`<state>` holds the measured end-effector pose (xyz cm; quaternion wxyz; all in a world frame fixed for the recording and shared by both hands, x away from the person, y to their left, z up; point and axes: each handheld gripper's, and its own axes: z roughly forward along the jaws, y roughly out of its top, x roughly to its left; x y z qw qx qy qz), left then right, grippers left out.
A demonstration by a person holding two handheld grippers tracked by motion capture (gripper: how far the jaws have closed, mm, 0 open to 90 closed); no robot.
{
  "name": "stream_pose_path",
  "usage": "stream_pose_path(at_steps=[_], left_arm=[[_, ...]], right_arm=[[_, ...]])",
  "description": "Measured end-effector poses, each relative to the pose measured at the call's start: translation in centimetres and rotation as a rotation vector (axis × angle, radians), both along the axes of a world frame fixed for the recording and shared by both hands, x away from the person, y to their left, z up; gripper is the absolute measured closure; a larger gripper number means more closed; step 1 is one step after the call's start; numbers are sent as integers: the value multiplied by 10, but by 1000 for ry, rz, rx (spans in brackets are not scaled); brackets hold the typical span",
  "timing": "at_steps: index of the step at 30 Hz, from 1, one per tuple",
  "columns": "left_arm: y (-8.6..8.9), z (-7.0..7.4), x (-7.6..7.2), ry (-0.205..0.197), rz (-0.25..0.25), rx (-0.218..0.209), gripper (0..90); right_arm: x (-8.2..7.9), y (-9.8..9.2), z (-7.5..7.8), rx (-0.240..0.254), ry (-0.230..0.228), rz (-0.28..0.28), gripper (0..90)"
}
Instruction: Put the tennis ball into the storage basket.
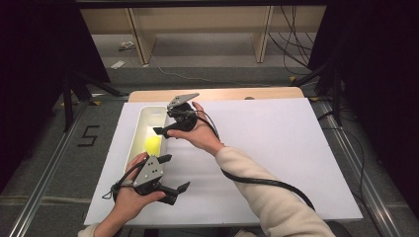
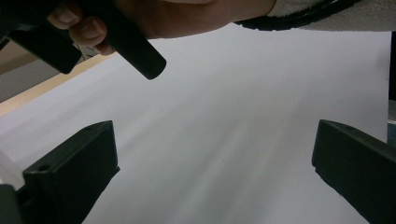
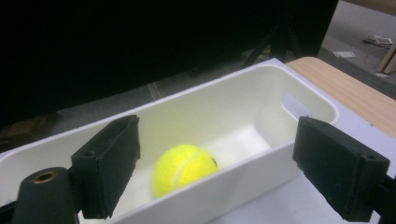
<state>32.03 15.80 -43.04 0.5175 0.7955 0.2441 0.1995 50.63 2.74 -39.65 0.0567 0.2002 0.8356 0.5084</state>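
Yellow tennis ball w/ white seam; cream bin; black grippers

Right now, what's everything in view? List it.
tennis ball: 1, yellow-green, lying inside the bin
bin: 1, white, oblong, handle slot in its far end, on the left part of the sheet
sheet: 1, white, covering most of the table
table: 1, light wood, a strip bare at the far edge
shelf frame: 1, light wood, on the floor beyond the table
cables: several, dark, on the floor at back right
left gripper: 1, black, jaws open, over the sheet near the bin's near end
right gripper: 1, black, jaws open, at the bin's right wall
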Motion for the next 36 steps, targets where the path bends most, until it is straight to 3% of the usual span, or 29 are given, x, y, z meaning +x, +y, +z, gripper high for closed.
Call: stream_pose_path(at_steps=[36], left_arm=[[1,0,0,0,7,0,0]], right_arm=[[-5,-62,13,12,-33,-77,155]])
